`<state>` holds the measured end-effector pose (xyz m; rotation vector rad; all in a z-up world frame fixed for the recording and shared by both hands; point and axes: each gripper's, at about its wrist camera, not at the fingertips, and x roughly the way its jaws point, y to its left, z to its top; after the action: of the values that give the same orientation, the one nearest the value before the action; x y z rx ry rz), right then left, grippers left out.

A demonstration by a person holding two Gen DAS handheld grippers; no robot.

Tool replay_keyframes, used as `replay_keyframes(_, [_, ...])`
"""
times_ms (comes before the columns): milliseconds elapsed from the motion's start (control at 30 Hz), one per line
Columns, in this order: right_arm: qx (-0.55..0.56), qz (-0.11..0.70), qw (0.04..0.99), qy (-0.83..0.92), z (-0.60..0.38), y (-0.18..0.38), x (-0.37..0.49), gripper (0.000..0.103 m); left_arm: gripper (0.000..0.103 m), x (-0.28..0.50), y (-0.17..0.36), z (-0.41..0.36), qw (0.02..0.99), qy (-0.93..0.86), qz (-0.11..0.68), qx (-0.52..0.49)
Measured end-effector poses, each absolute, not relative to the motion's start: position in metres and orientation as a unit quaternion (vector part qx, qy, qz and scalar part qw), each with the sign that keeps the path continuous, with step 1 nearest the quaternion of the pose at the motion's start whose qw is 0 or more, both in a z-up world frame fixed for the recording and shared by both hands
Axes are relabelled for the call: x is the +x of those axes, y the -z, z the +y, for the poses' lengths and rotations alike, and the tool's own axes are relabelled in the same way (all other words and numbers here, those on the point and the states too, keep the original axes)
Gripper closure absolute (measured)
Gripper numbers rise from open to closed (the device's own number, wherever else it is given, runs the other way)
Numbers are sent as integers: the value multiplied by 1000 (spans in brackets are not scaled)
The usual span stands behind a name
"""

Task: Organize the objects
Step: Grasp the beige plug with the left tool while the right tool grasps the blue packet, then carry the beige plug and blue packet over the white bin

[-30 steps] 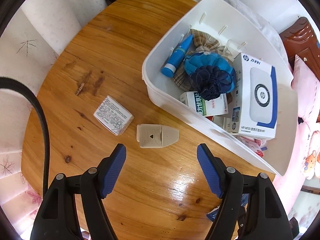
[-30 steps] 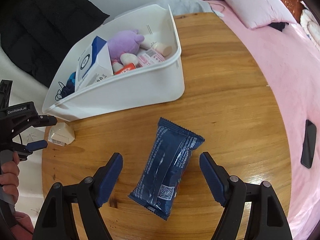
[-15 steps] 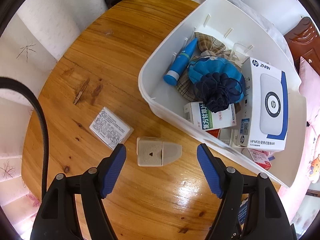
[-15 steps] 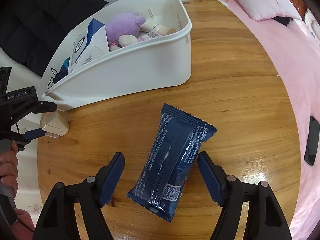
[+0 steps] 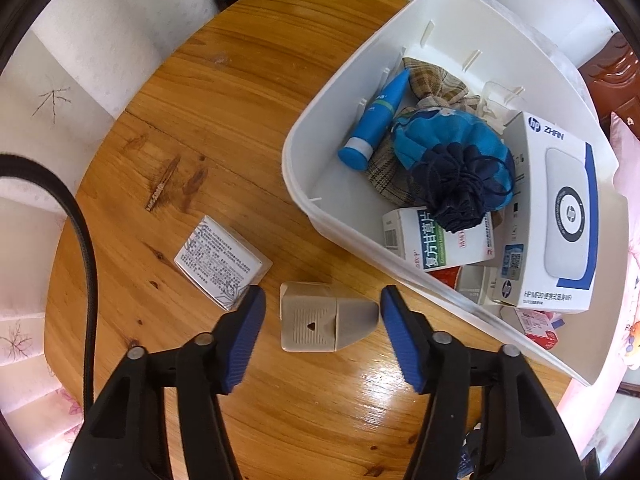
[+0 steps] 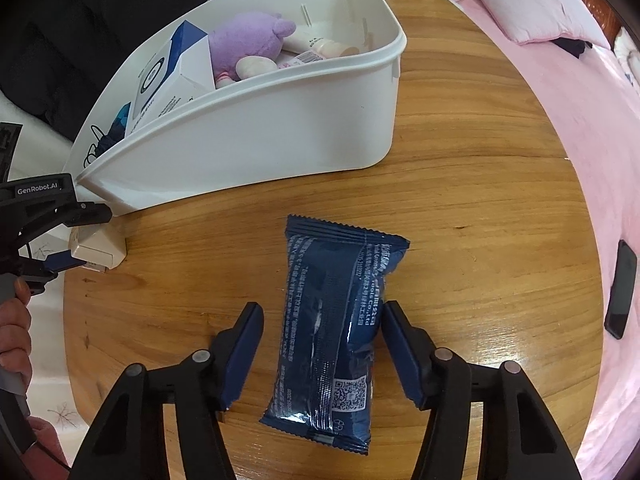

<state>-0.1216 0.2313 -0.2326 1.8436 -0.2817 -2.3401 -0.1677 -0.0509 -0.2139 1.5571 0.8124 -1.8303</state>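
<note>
A beige plug adapter (image 5: pixel 324 324) lies on the round wooden table (image 5: pixel 224 92), between the blue pads of my left gripper (image 5: pixel 322 334). Its jaws are closing, with a thin gap still showing on each side of the adapter. A dark blue snack packet (image 6: pixel 332 328) lies lengthwise between the pads of my right gripper (image 6: pixel 322 344). Those jaws are closing too: the right pad is at the packet's edge and the left pad stands clear. The white bin (image 5: pixel 300 196) (image 6: pixel 260 128) sits just beyond both. The right wrist view also shows the left gripper (image 6: pixel 64 236) over the adapter (image 6: pixel 102 250).
A small white printed box (image 5: pixel 218 266) lies left of the adapter. The bin holds an HP box (image 5: pixel 560 216), a blue tube (image 5: pixel 378 120), cloth pouches and a purple plush (image 6: pixel 244 46). A pink bed with a phone (image 6: pixel 620 288) borders the table's right edge.
Both pairs of jaws have narrowed. The adapter now lies between the left pads rather than ahead of them, and the packet sits deeper between the right pads.
</note>
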Motion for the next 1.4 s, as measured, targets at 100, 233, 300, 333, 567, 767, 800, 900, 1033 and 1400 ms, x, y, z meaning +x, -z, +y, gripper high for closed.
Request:
replay_keyframes(100, [613,-92,74,781,232,232,-122,49,53,-166,218,-51,291,687,307,590])
replay_keyframes(233, [615,-94,76,780,234,232,-123,56,53,-164,218,-51,290,692,306,586])
replay_keyframes(300, [614,-96,76,780,235,231,-123,57,53,-162,218,-52,289,693,308,585])
replay_keyframes(333, [613,-95,77,781,235,231,-123,57,53,-161,219,-52,287,692,309,586])
replay_keyframes(567, [611,-91,88,781,236,224,-119,60,53,-161,207,-52,279,708,280,586])
replay_keyframes(767, [596,-82,113,791,231,205,-114,61,53,-158,191,-49,264,719,274,582])
replay_keyframes(800, [592,-77,119,793,230,201,-114,61,53,-157,188,-49,236,732,241,592])
replay_keyframes(900, [582,-68,134,799,228,186,-113,61,53,-153,177,-50,232,738,237,587])
replay_keyframes(1033, [564,-61,152,810,216,165,-114,62,53,-167,160,-55,231,749,233,575])
replay_keyframes(1400, [491,-43,198,847,180,110,-130,62,53,-165,98,-73,246,786,228,519])
